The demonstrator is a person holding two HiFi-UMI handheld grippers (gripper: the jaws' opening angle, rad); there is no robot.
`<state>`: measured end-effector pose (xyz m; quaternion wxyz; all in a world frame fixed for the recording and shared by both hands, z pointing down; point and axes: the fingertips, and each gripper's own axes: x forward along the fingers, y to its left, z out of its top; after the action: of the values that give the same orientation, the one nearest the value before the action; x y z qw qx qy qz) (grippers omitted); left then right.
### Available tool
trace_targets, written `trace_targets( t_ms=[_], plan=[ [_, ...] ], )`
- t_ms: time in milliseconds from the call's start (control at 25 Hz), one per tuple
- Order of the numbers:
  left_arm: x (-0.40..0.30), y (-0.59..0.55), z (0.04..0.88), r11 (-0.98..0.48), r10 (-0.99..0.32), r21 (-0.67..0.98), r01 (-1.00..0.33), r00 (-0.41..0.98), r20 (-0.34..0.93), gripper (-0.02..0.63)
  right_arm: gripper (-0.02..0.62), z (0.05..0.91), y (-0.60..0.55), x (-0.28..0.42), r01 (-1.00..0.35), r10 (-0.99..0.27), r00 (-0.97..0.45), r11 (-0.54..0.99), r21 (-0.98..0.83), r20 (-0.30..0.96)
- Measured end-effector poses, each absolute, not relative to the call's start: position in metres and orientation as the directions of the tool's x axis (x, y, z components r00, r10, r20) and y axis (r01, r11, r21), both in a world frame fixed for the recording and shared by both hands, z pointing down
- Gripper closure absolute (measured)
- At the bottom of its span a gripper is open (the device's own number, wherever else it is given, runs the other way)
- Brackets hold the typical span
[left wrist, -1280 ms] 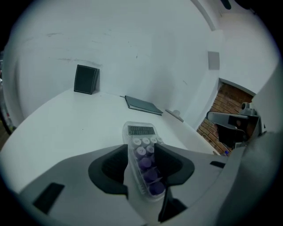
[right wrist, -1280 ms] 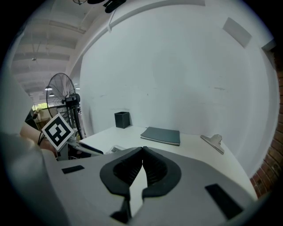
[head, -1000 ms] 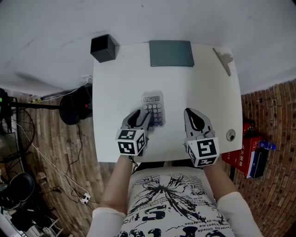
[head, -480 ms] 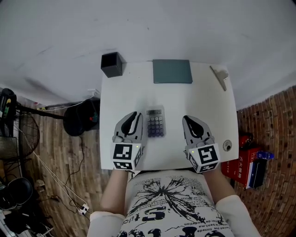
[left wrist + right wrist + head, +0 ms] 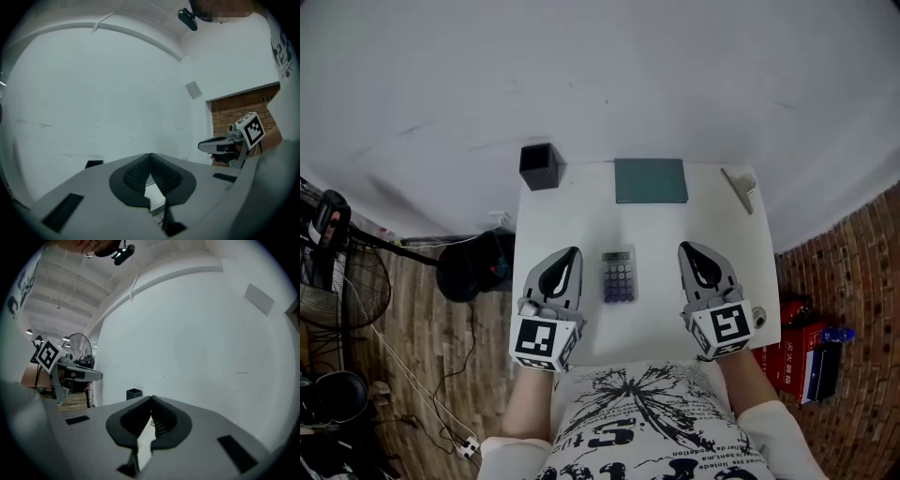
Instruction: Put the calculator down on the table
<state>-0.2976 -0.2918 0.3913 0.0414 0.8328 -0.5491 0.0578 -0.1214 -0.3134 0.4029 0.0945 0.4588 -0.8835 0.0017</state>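
Observation:
The grey calculator (image 5: 618, 276) lies flat on the white table (image 5: 656, 225), keys up, with nothing touching it. My left gripper (image 5: 567, 255) hangs above the table's near left part, left of the calculator, jaws shut and empty. My right gripper (image 5: 694, 250) hangs to the calculator's right, also shut with nothing in it. In the left gripper view the ribbed pads (image 5: 161, 174) meet at the tips, and the right gripper (image 5: 220, 145) shows at the side. The right gripper view shows its pads (image 5: 161, 419) closed tip to tip, with the left gripper (image 5: 75, 373) at its left.
A black square box (image 5: 539, 165) stands at the table's far left corner. A dark teal pad (image 5: 650, 180) lies at the far middle, a grey tool (image 5: 739, 188) at the far right, a small round thing (image 5: 758, 317) near the right edge. Cables and red boxes lie on the wood floor.
The left gripper let go of the calculator, drew back to the left and shut. Both grippers rose away from the table; the calculator stays lying flat.

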Motion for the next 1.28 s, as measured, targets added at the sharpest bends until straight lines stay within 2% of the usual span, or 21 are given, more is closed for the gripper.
trace_targets(
  t_ms=[280, 680, 1280],
  plan=[
    [-0.293, -0.292, 0.382, -0.413, -0.903, -0.006, -0.911, 0.409, 0.131, 0.592, 0.581, 0.395, -0.315, -0.12, -0.775, -0.786, -0.596, 0.616, 0.14, 0.165],
    [-0.281, -0.287, 0.388, -0.455, -0.882, -0.023, -0.89, 0.446, 0.154, 0.592, 0.583, 0.399, -0.319, -0.125, -0.775, -0.774, -0.612, 0.628, 0.07, 0.164],
    [-0.272, -0.276, 0.39, -0.464, -0.877, -0.022, -0.886, 0.455, 0.157, 0.592, 0.583, 0.405, -0.308, -0.116, -0.812, -0.81, -0.556, 0.577, 0.088, 0.186]
  ],
)
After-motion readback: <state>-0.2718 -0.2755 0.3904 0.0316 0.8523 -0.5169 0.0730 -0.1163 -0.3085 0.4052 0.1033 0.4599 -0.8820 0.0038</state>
